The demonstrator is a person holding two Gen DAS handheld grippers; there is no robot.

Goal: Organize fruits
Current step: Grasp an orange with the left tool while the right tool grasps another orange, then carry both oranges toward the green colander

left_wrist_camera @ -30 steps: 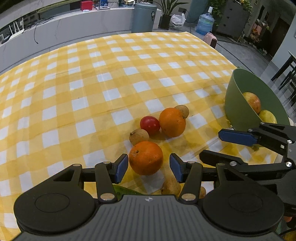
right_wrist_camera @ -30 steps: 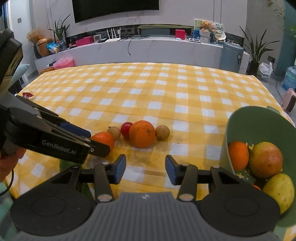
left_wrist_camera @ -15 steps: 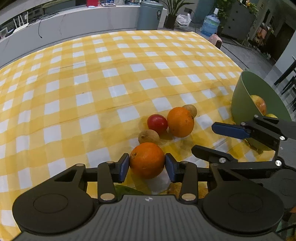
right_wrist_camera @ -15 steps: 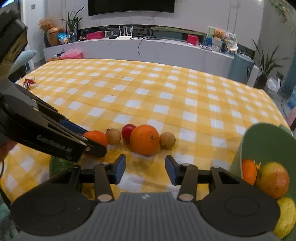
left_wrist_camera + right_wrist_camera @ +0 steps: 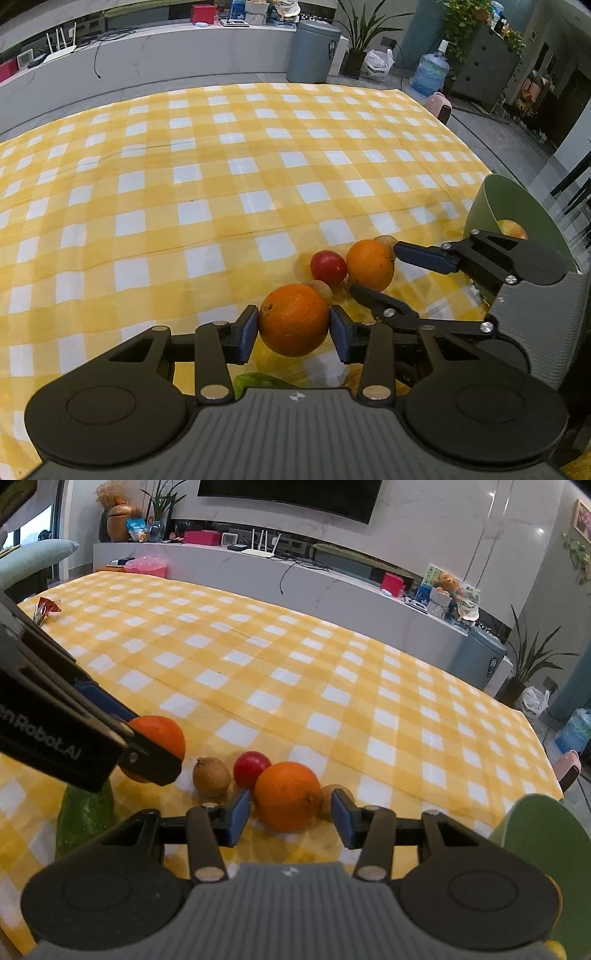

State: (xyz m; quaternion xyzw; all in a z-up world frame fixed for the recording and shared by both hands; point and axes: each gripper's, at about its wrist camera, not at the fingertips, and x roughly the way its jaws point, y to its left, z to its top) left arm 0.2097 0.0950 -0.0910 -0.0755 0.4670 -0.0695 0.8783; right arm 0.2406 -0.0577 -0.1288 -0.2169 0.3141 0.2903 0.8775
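1. Orange peel now sits pinched between our left tool's [image 5: 293, 328] pads: its jaws have just closed on the near orange [image 5: 293, 319], so we judge that fruit ready to lift.
2. Our right tool [image 5: 291, 812] has moved in toward the second orange [image 5: 287, 795]; its jaws are open either side, not yet pressing.
3. A brown fruit [image 5: 211, 777] and a red fruit [image 5: 252, 768] wait on the desk [image 5: 221, 184].
4. The green bowl [image 5: 480, 210], far right, holds an apple [image 5: 511, 229]; we cannot see what else it holds.
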